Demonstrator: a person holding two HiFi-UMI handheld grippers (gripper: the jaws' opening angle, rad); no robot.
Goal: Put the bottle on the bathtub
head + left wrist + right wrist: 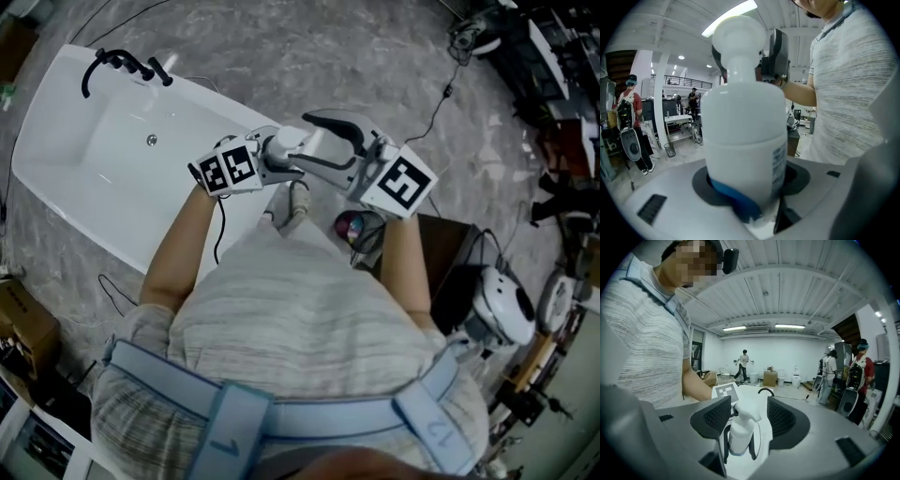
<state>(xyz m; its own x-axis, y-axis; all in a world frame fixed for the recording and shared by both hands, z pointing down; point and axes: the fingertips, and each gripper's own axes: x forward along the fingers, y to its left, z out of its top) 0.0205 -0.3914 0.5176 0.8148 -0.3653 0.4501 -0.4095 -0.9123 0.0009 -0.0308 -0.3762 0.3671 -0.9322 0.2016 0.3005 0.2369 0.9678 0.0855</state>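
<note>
A white spray bottle (pixel 743 140) fills the left gripper view, upright between the jaws of my left gripper (pixel 745 185), which is shut on its lower body. In the head view the bottle (pixel 289 141) is held in front of my chest by the left gripper (pixel 272 155), over the near rim of the white bathtub (pixel 103 150). My right gripper (pixel 314 142) faces it from the right. In the right gripper view the bottle (pixel 740 432) stands between the spread jaws of the right gripper (pixel 746 416) without touching the pads (pixel 712 414), so the right gripper is open.
A black faucet (pixel 117 64) sits at the tub's far end. A dark low table (pixel 450 258) with a colourful ball (pixel 352 225) stands at my right, beside white equipment (pixel 502 305). Cables cross the floor. A cardboard box (pixel 23 319) lies left. People (pixel 743 363) stand far off.
</note>
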